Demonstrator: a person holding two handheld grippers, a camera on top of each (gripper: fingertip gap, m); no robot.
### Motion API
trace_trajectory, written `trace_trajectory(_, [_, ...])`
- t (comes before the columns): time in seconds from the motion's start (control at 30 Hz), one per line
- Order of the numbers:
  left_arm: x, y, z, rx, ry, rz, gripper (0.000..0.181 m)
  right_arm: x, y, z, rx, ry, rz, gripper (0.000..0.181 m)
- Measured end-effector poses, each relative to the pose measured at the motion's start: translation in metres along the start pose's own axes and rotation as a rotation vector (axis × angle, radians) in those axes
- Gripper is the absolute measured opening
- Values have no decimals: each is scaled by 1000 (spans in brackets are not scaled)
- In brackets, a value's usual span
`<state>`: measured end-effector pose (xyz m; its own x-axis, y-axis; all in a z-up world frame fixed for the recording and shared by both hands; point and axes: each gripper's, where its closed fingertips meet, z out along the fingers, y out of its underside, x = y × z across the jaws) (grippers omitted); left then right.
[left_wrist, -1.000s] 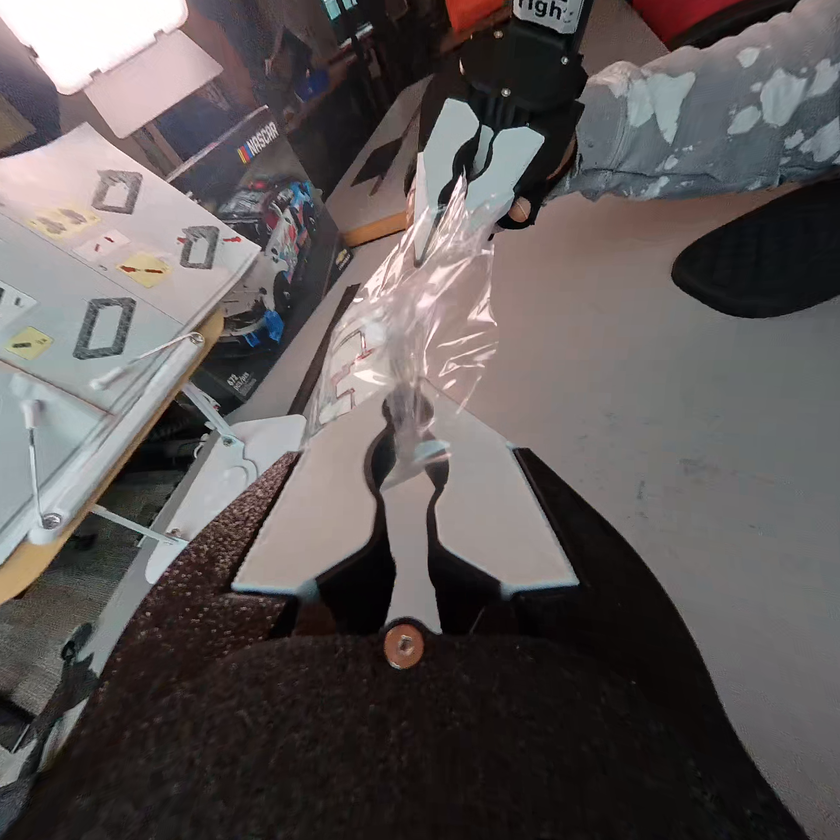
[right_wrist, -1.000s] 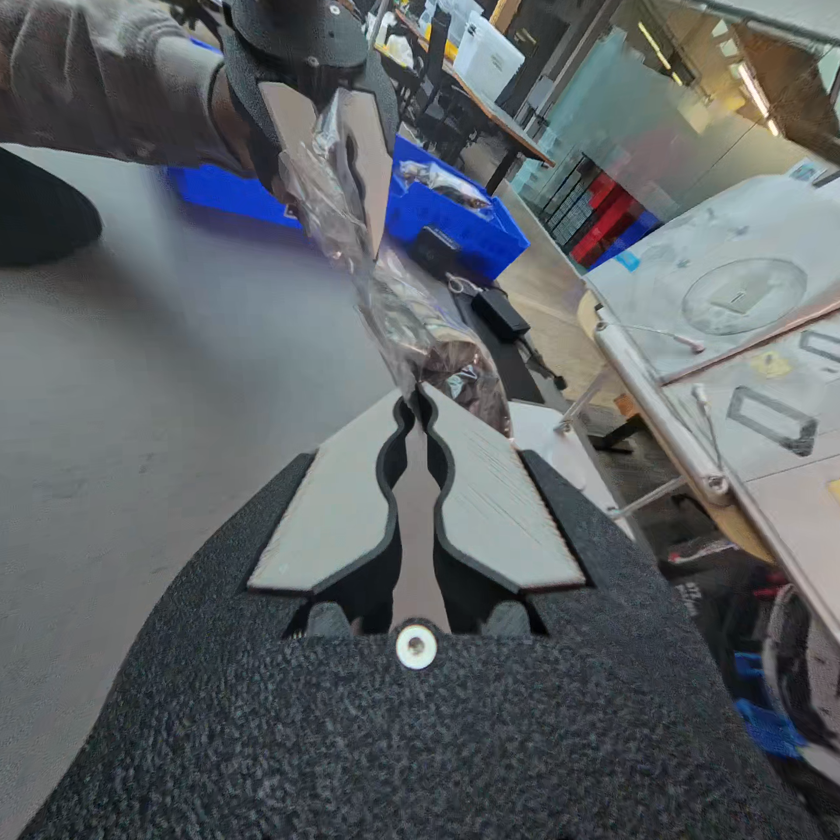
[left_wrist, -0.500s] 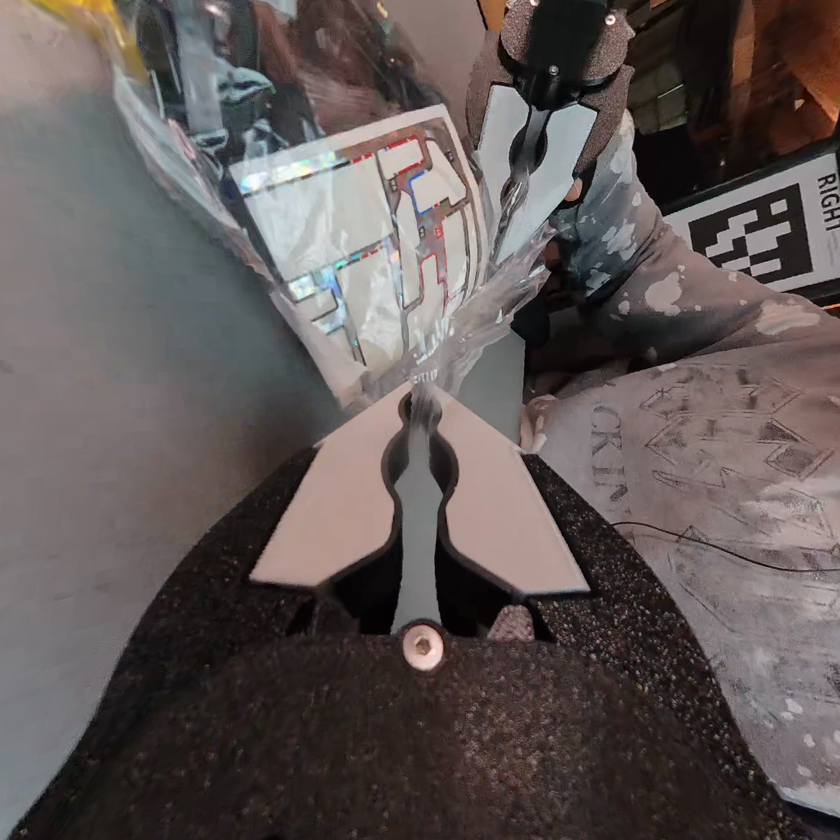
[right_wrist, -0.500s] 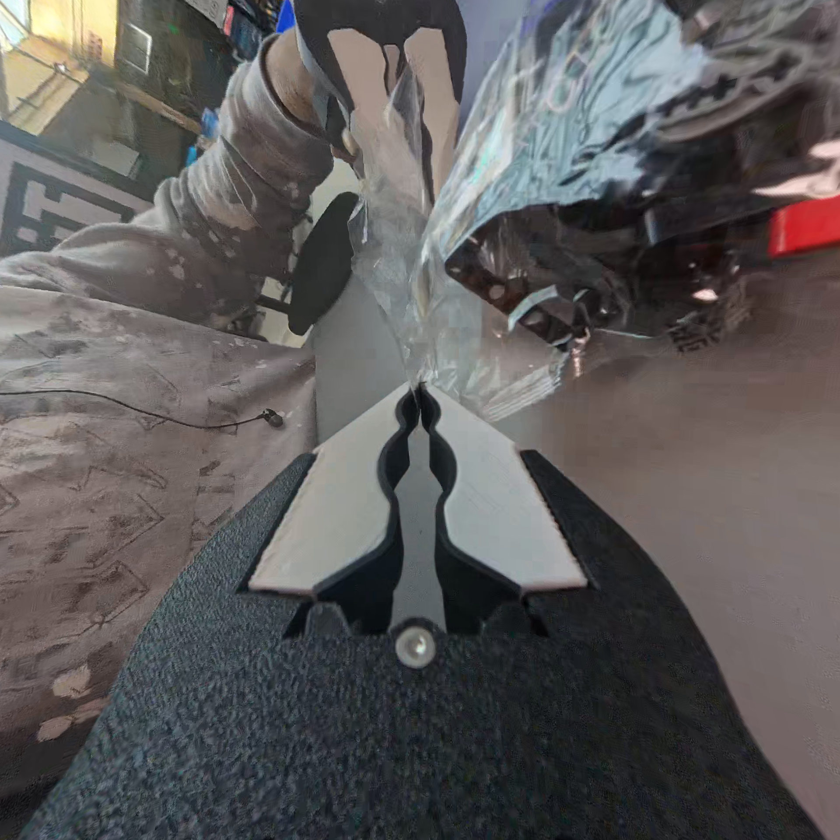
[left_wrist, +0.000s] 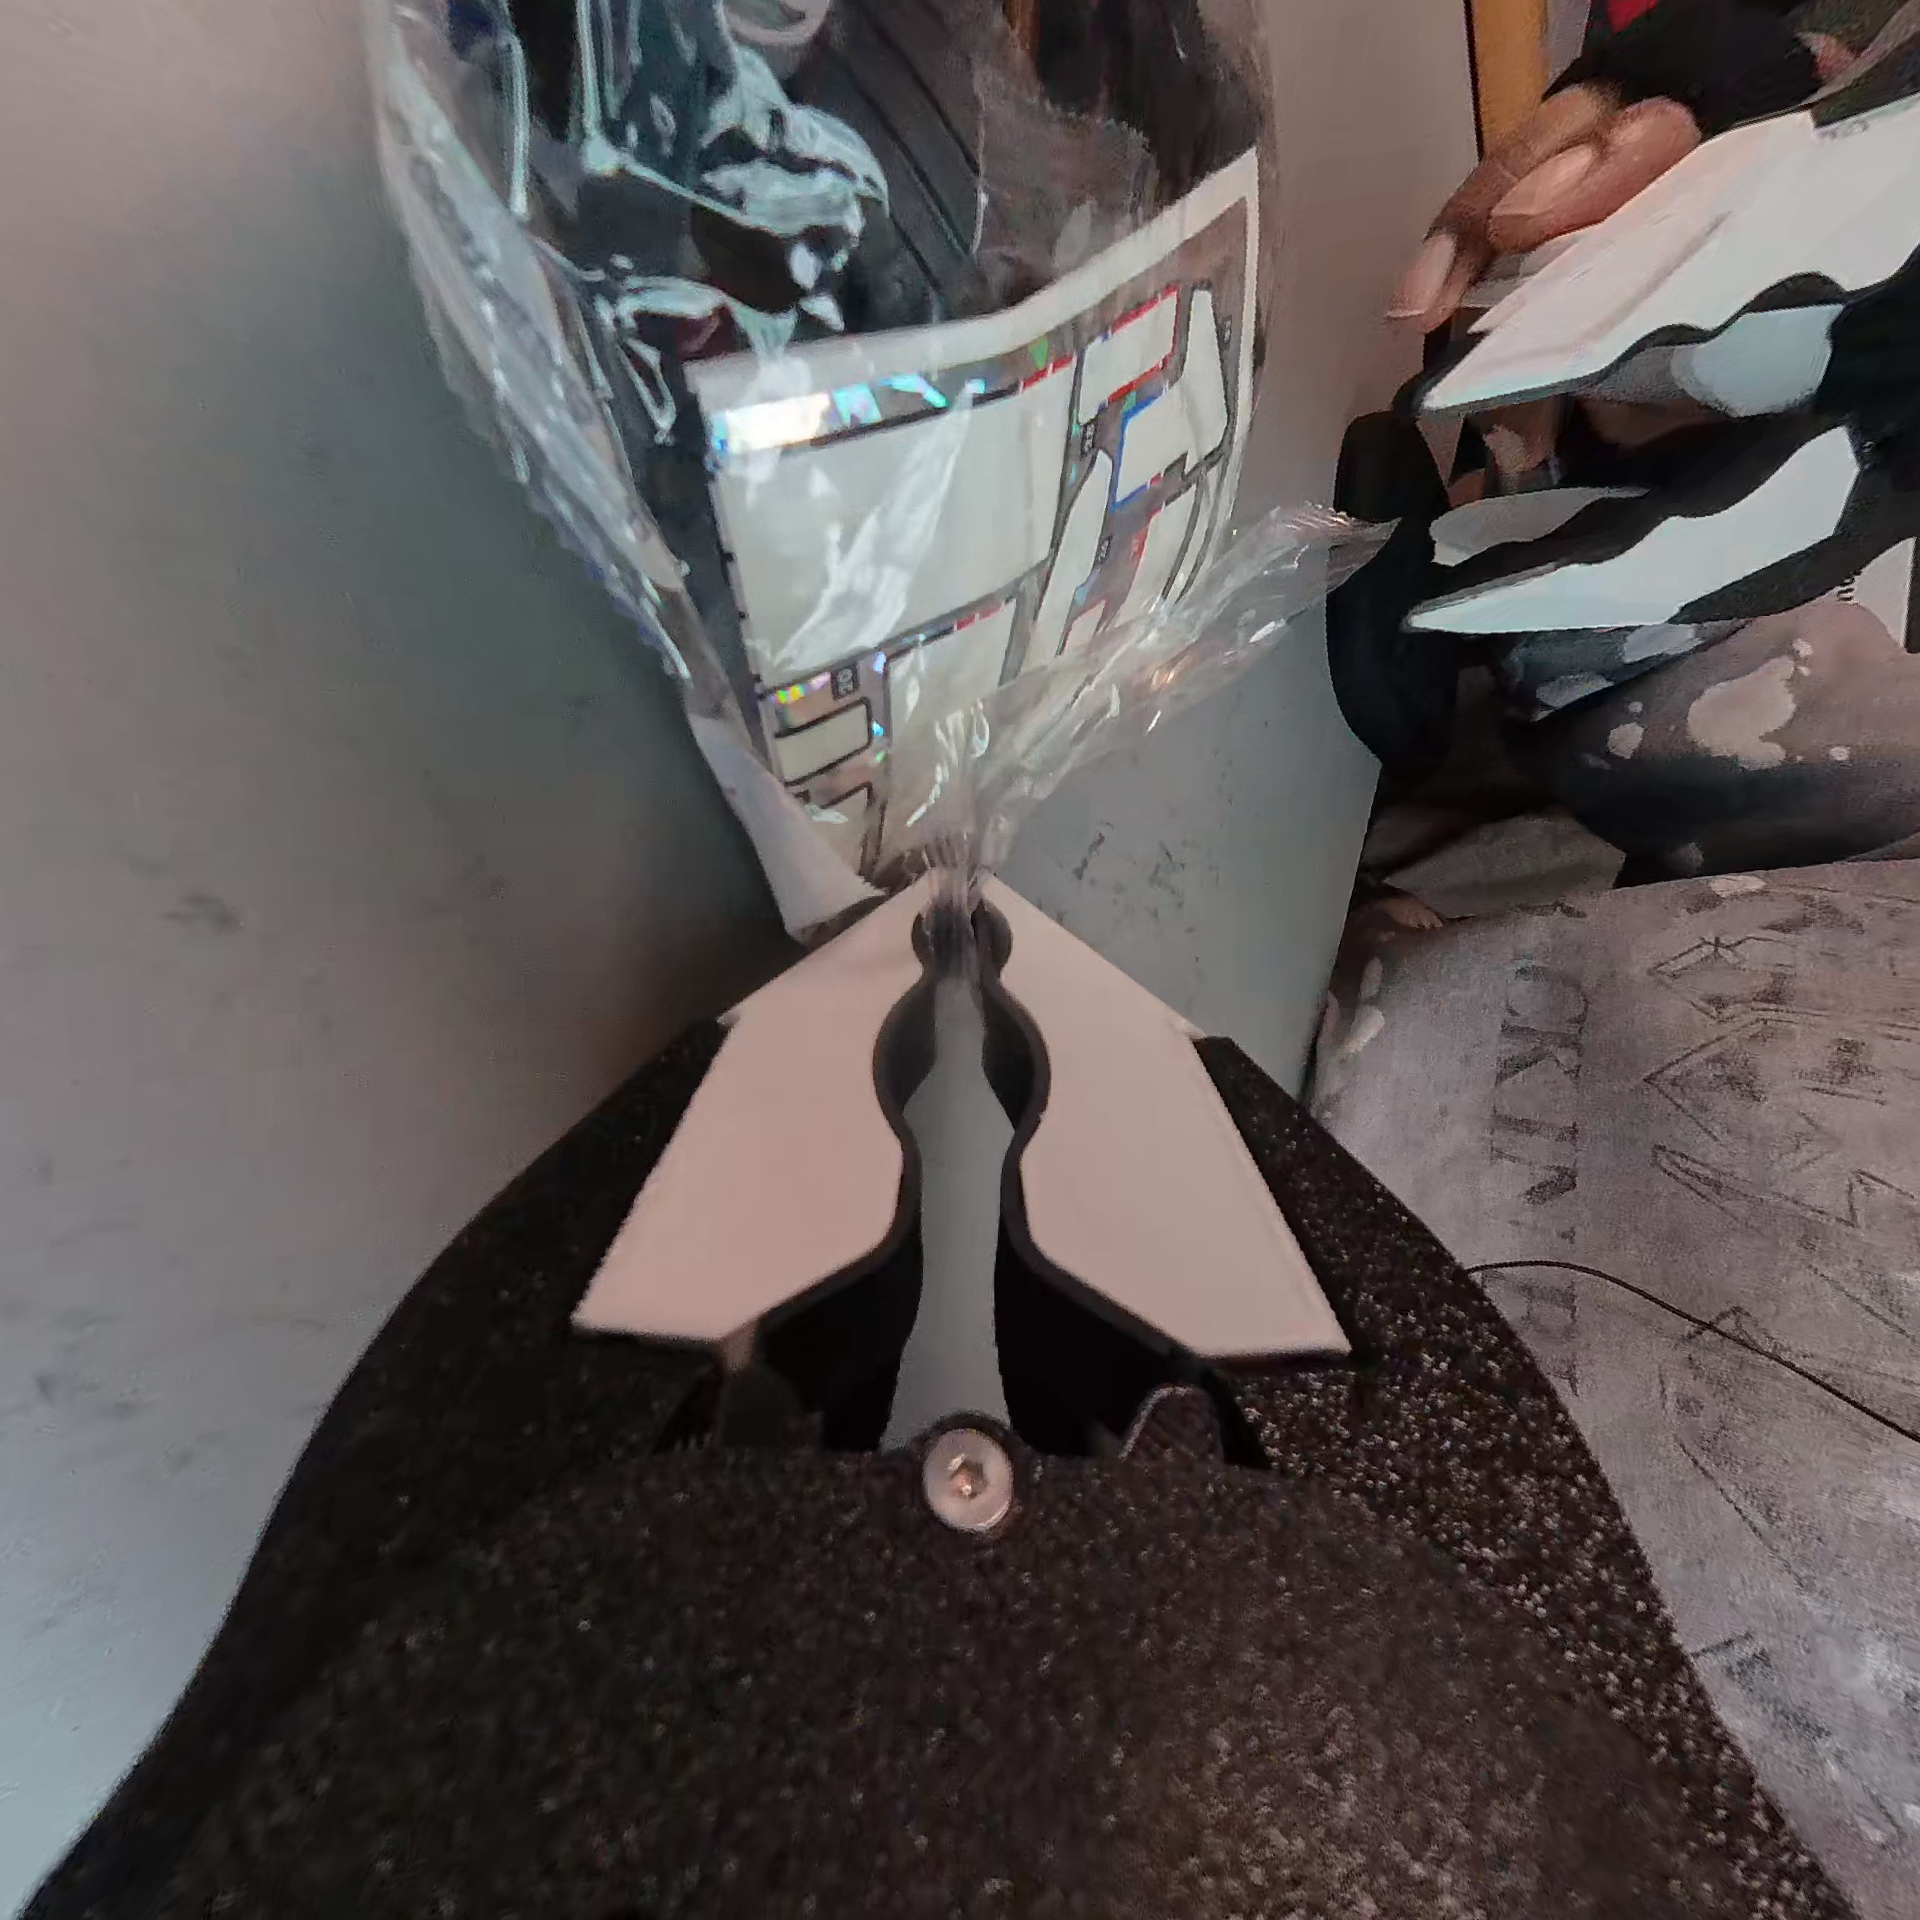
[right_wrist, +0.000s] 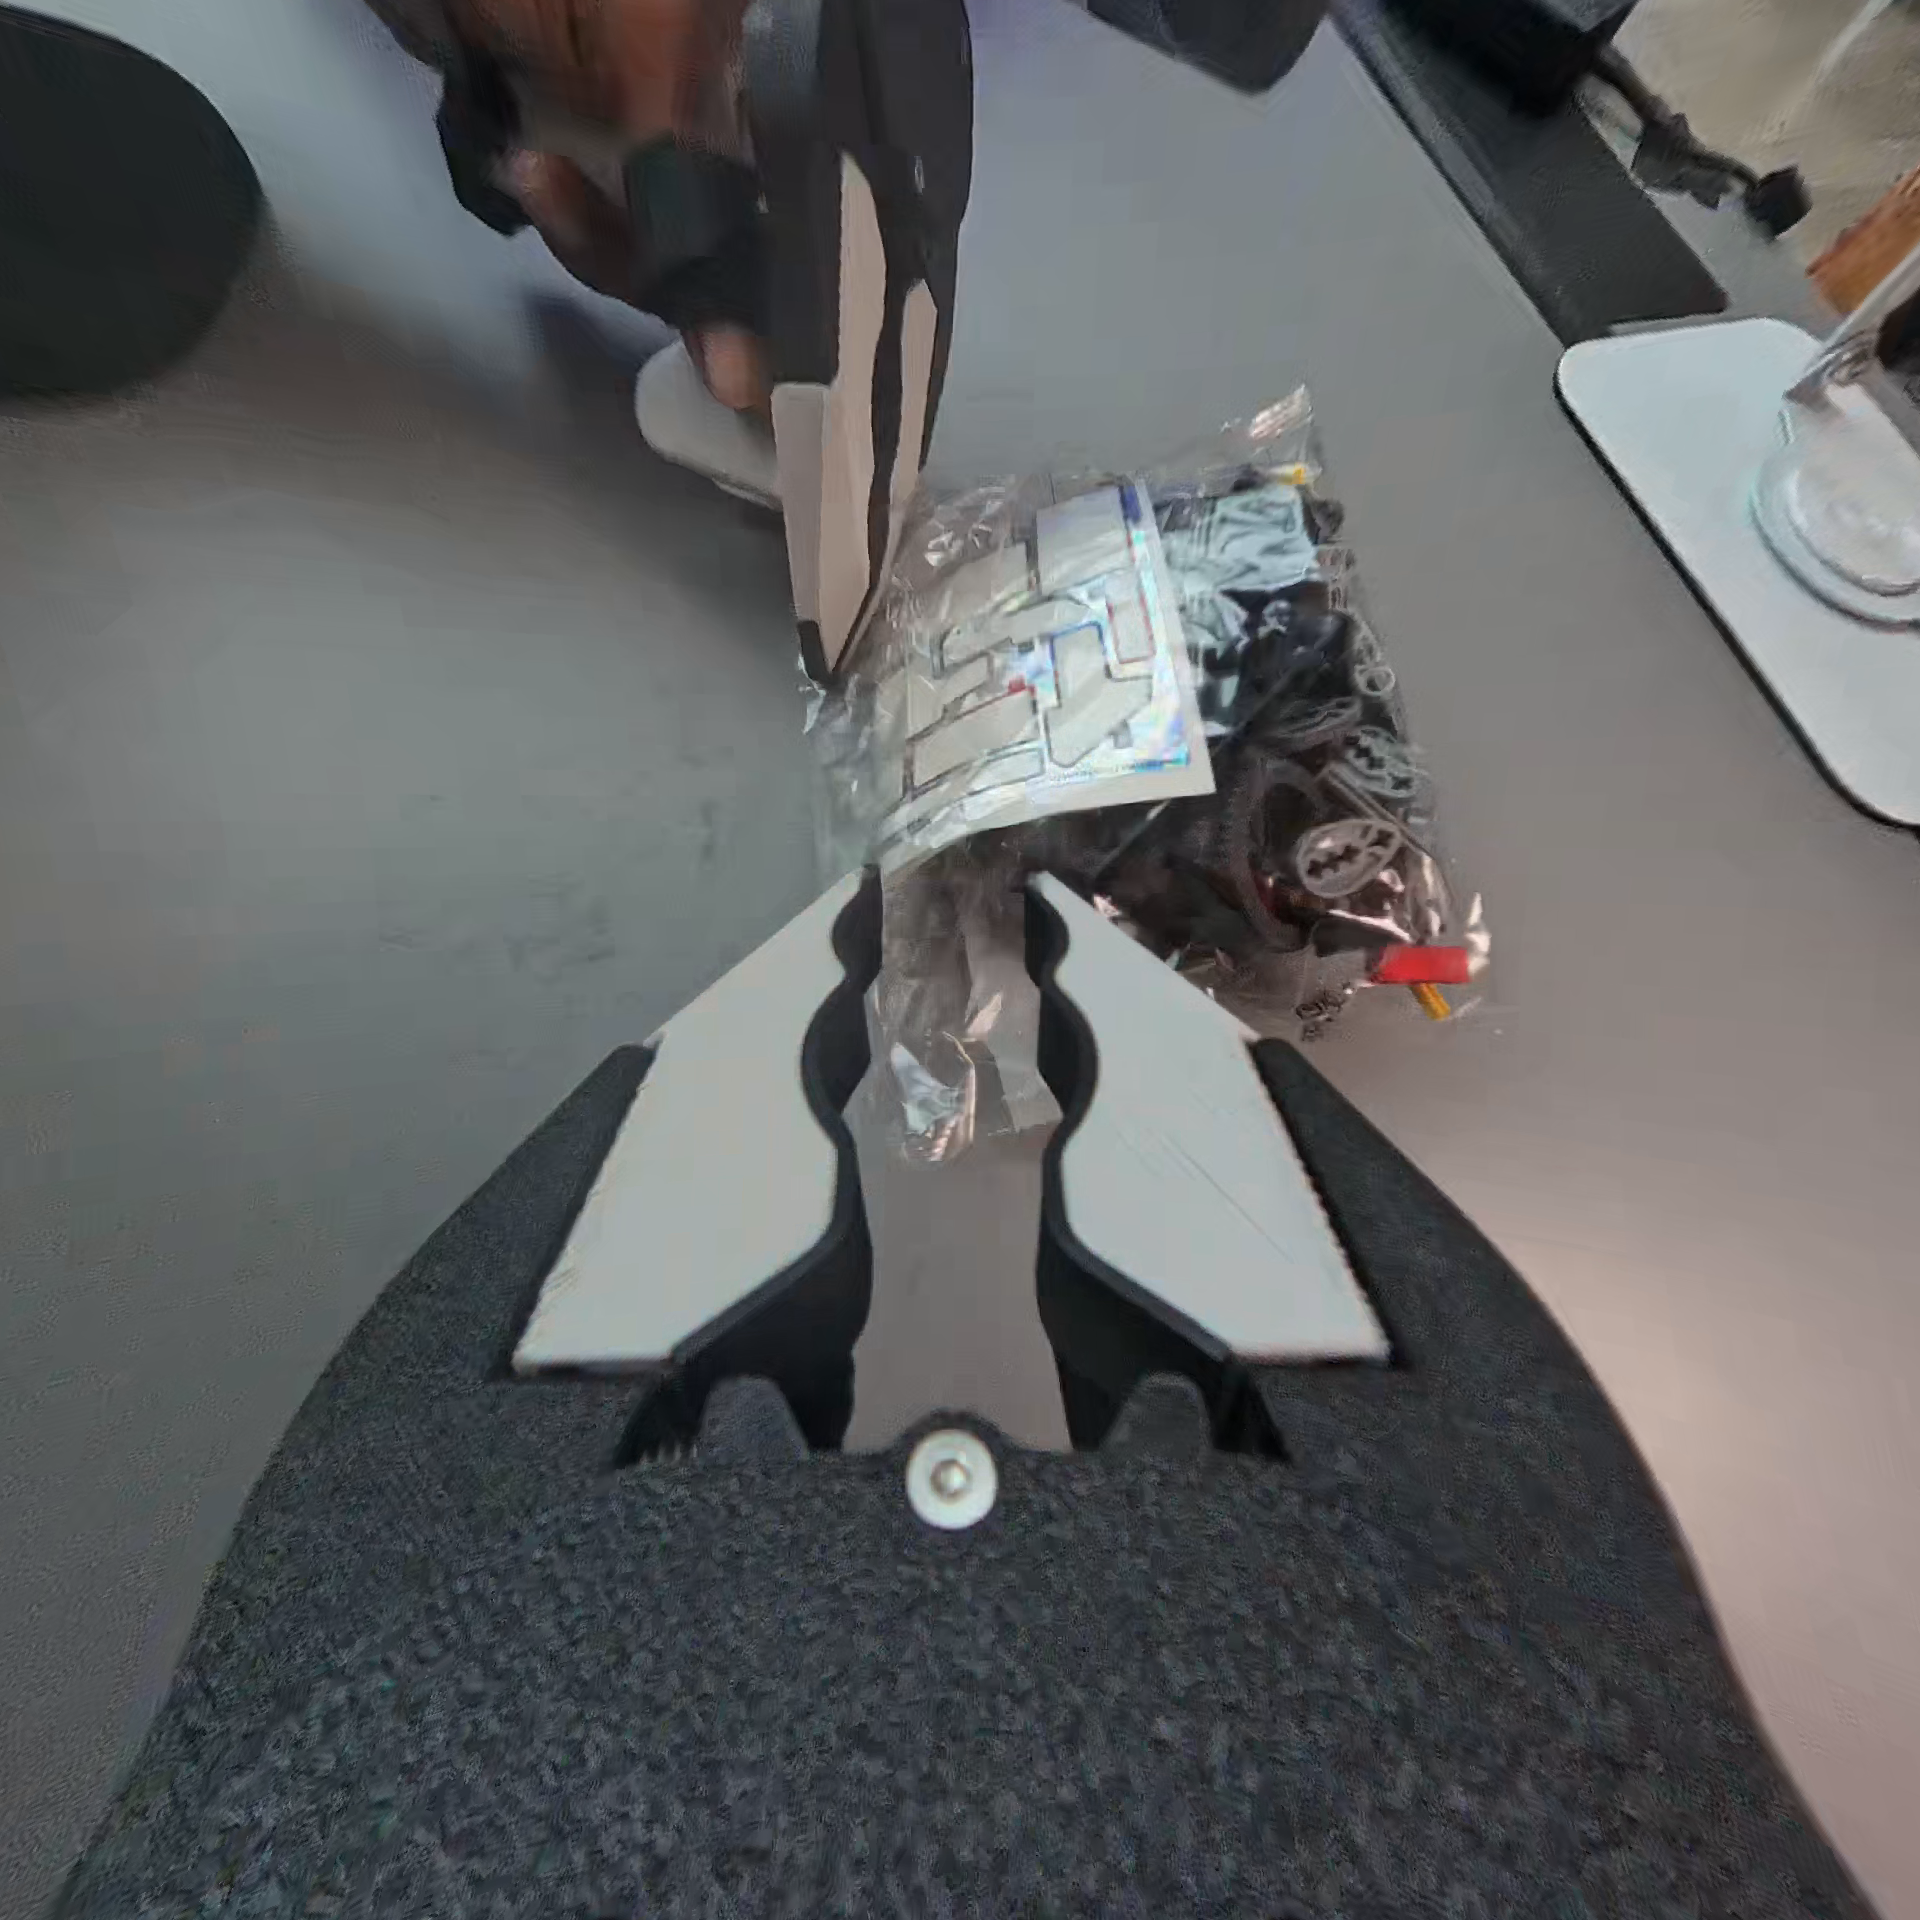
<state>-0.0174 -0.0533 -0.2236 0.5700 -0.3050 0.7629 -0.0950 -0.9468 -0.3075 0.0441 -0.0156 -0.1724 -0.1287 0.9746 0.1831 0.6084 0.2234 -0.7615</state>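
A clear plastic bag (right_wrist: 1278, 790) lies on the grey table (right_wrist: 312, 727). It holds dark small parts, a red piece (right_wrist: 1418, 964) and a shiny sticker sheet (right_wrist: 1049, 675). My left gripper (left_wrist: 951, 914) is shut on a bunched corner of the bag (left_wrist: 727, 260); it also shows in the right wrist view (right_wrist: 826, 665), pinching the bag's left edge. My right gripper (right_wrist: 951, 894) is open, with a loose flap of the bag between its fingers. In the left wrist view the right gripper (left_wrist: 1455, 488) is blurred at the upper right, jaws apart.
A white flat base (right_wrist: 1714, 520) with a glass foot stands at the right. A black round pad (right_wrist: 104, 208) lies at the far left and a black strip (right_wrist: 1538, 187) along the table's far edge. A person's grey patterned clothing (left_wrist: 1662, 1247) is close on the right.
My right gripper has opened and let go of the bag. The bag, stretched between both grippers before, now rests on the table. My left gripper still pinches its corner.
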Motion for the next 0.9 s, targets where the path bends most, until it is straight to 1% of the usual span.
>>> trace_trajectory(0.03, [0, 0, 0, 1, -1, 2, 0, 11, 17, 12, -84, 51, -28, 13])
trace_trajectory(0.07, [0, 1, 0, 1, -2, 6, 0, 19, 28, 19, -99, 60, -25, 12])
trace_trajectory(0.1, [-1, 1, -1, 4, -6, 9, 0, 20, 29, 23, -62, 5, 60, 10])
trace_trajectory(0.17, [-3, 2, -5, 20, -14, 14, 0, 17, 37, 25, -77, -136, 280, 6])
trace_trajectory(0.23, [-5, 4, -10, 42, -16, 20, 0, 19, 41, 25, -81, -186, 332, 3])
trace_trajectory(0.37, [-10, 1, -18, 100, -28, 23, 2, 17, 44, 28, -152, -192, 283, 0])
trace_trajectory(0.43, [-10, 0, -18, 111, -36, 27, 2, 19, 43, 27, -159, -199, 258, 0])
trace_trajectory(0.5, [-11, -1, -18, 120, -33, 17, 0, 28, 33, 19, -101, -174, 246, 0])
trace_trajectory(0.53, [-12, -1, -18, 122, -27, 9, 0, 32, 22, 11, -42, -169, 237, 5])
trace_trajectory(0.6, [-12, -1, -18, 118, -20, -1, 0, 23, -8, -10, 103, -237, 167, 17])
trace_trajectory(0.63, [-12, -1, -18, 114, -21, -3, 0, 15, -16, -18, 138, -261, 100, 22])
trace_trajectory(0.7, [-13, -2, -18, 109, -25, -9, 0, -5, -22, -19, 157, -280, -60, 20])
trace_trajectory(0.77, [-13, -3, -17, 110, -26, -22, 0, -28, -19, -6, 145, -299, -198, 11])
trace_trajectory(0.8, [-13, -4, -16, 112, -26, -29, 0, -33, -16, 5, 127, -282, -260, 7])
trace_trajectory(0.87, [-14, -5, -16, 112, -30, -41, 0, -32, -13, 24, 63, -209, -349, 0])
trace_trajectory(0.9, [-14, -6, -15, 111, -33, -44, 0, -30, -14, 33, 31, -185, -355, 0])
